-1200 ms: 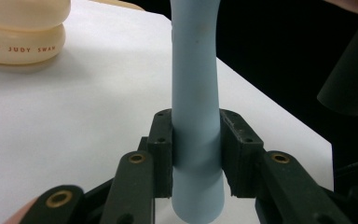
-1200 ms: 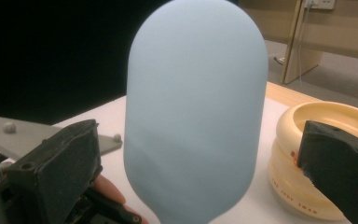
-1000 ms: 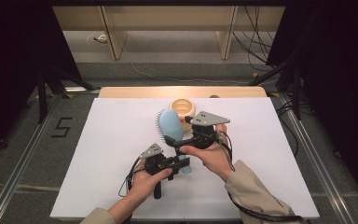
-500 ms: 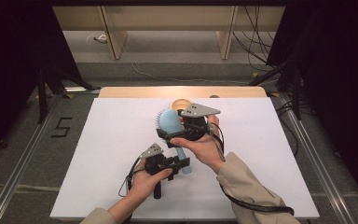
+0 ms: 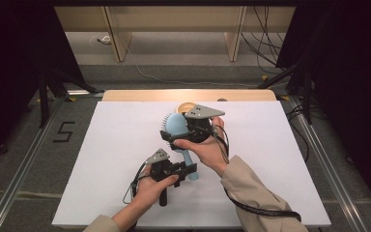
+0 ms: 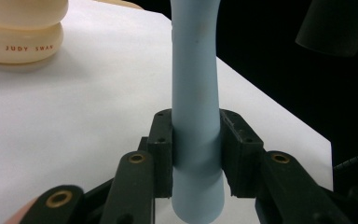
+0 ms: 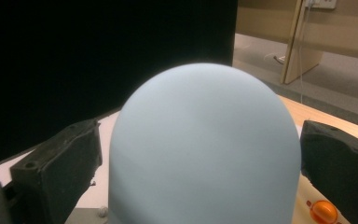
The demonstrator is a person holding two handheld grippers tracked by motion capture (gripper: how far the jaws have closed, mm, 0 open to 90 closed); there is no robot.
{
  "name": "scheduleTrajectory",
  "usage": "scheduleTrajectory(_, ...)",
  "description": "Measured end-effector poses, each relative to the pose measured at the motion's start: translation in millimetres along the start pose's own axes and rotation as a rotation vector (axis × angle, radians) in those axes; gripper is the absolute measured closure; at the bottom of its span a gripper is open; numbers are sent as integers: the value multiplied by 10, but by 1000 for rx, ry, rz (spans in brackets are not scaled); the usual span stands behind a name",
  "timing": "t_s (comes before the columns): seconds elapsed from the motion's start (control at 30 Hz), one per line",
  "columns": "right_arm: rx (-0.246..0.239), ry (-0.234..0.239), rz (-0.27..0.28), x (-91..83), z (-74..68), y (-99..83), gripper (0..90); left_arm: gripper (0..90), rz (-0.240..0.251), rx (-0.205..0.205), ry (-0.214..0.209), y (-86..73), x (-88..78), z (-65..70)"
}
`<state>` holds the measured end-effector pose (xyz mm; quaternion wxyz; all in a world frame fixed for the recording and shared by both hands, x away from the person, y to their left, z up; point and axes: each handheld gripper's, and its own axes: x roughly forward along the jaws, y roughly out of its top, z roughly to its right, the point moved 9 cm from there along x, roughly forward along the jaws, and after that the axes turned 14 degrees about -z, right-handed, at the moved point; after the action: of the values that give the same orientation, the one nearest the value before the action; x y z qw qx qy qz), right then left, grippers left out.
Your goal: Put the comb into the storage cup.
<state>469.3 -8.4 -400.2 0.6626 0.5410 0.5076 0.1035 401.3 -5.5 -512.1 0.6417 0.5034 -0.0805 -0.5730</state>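
Can't really see the hairbrush (image 5: 176, 126) bristles properly from the high view, just a tiny dark fringe along the head's left edge. Handle end buried behind the left gripper (image 5: 189, 170). In the left gripper view, handle (image 6: 196, 93) chopped off by the top and bottom edges. Cream container (image 6: 23, 30) cropped at the top-left corner, lettering cut mid-word, only "ME JUDY SWAN" readable. In the right gripper view, brush head (image 7: 205, 149) blurry up close and cut off at the bottom. Orange thing (image 7: 323, 210) at bottom right too cropped to identify. Right gripper (image 5: 174, 140) fingertips mostly hidden under the hand (image 5: 207, 150).
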Motion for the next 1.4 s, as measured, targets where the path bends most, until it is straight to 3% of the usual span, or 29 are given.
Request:
scheduleTrajectory(0.83, 12, 6, -25, 27, 14, -15, 187, 669, -1, -6, -4, -2, 0, 3)
scheduleTrajectory(1.4, 3, 10, -20, 33, -17, -16, 198, 668, -1, 3, 9, -5, 2, -9)
